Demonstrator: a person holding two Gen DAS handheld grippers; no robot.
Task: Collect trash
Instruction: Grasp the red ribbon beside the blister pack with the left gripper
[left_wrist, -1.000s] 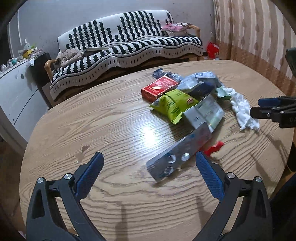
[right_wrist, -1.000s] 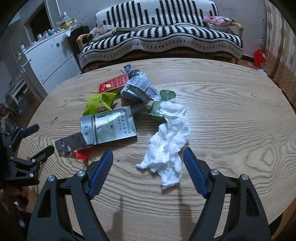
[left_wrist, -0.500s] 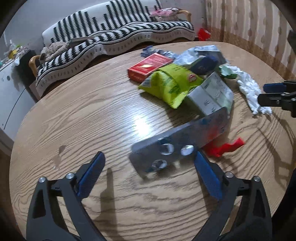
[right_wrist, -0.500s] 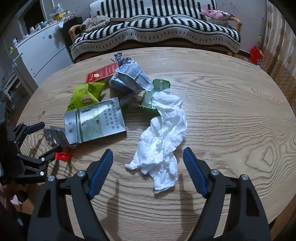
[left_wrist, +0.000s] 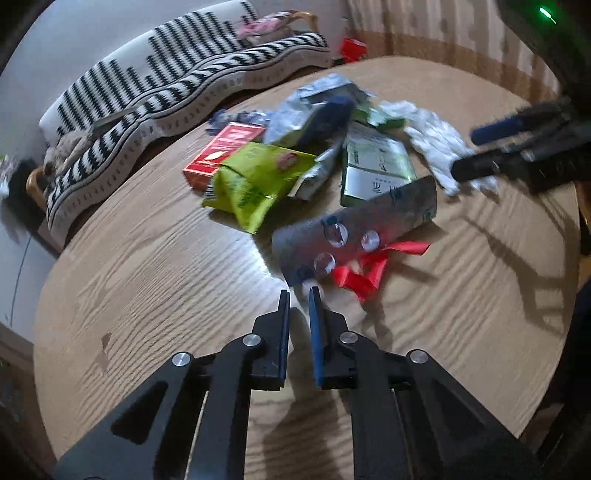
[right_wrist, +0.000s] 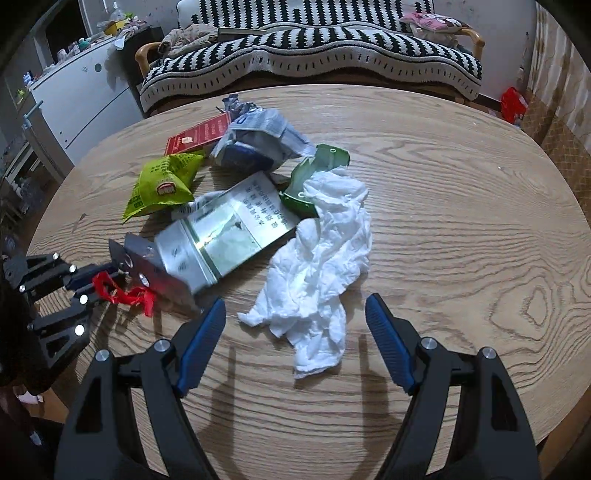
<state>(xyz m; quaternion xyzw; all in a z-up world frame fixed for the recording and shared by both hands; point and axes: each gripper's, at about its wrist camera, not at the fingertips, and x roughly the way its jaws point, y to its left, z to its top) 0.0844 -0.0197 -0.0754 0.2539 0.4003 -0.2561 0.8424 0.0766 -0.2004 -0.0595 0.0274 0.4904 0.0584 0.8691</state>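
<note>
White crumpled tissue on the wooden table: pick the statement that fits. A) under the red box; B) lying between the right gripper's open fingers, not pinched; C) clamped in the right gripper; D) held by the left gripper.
B: the white crumpled tissue lies on the table with the right gripper spread wide around its near end, pads clear.

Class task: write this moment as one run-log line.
left gripper: just closed by blister pack, grip unclear | right gripper: open above tissue | table

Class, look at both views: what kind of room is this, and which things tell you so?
Probably a home living room: a sofa under a striped throw, a round wooden table, and a white cabinet with household clutter on top.
</note>
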